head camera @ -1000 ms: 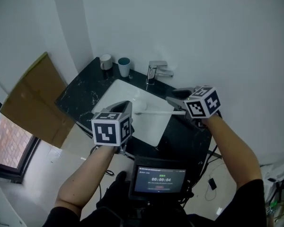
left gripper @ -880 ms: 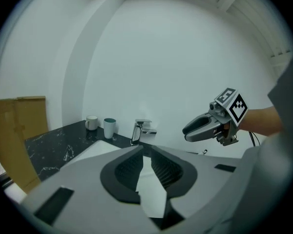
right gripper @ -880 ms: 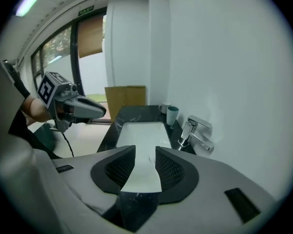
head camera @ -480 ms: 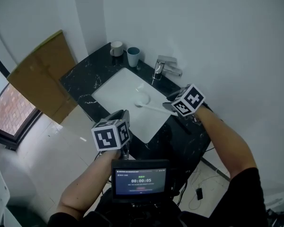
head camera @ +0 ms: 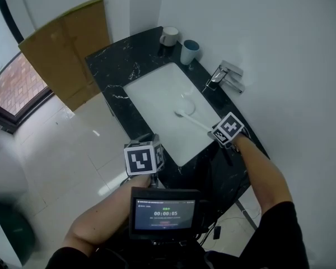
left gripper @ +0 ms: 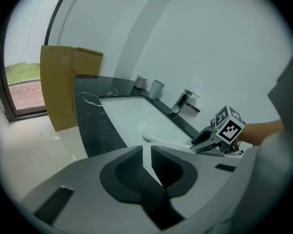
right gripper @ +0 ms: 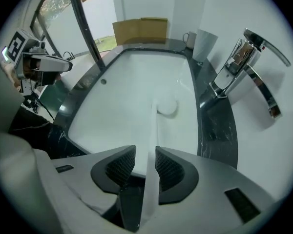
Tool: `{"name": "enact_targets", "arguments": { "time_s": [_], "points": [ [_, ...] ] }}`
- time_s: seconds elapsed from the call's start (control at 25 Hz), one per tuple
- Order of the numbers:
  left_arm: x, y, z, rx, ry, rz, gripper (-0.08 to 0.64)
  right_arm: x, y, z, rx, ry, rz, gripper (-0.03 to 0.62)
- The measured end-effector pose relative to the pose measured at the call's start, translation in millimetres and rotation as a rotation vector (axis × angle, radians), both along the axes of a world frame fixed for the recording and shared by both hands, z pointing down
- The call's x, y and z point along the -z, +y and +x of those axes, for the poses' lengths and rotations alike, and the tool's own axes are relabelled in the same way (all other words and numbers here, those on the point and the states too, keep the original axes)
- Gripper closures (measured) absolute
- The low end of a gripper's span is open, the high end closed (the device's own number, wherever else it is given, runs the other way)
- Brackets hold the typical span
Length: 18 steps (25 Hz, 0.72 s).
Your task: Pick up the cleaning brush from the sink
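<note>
straddling the cleaning brush [right gripper: 154,129], the right tool [right gripper: 145,154] stands agape.

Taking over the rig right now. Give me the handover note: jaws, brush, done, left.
Left gripper: jaws apart, nothing between them, held back from the sink.
Right gripper: jaws apart, straddling the handle of the cleaning brush; the handle sits close to one jaw and does not look clamped.
Brush: lying in the basin, head toward the middle, handle end between the right jaws.
Done: right gripper lined up on the handle.
Left: close the right jaws on the handle, then lift the brush out.
</note>
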<state>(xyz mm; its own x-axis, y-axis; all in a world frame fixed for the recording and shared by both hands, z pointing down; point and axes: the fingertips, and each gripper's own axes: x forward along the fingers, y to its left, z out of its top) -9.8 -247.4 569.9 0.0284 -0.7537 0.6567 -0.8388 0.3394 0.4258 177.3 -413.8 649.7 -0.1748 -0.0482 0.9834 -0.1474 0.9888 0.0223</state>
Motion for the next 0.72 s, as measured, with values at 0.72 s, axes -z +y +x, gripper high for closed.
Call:
{"name": "enact_targets", "arguments": {
  "time_s": [0.72],
  "points": [
    [-16.1,-3.6,4.5,0.010,0.039,-0.004,0.495,-29.5,-7.5,13.4,-0.024,0.118,-0.043,0.517]
  ]
}}
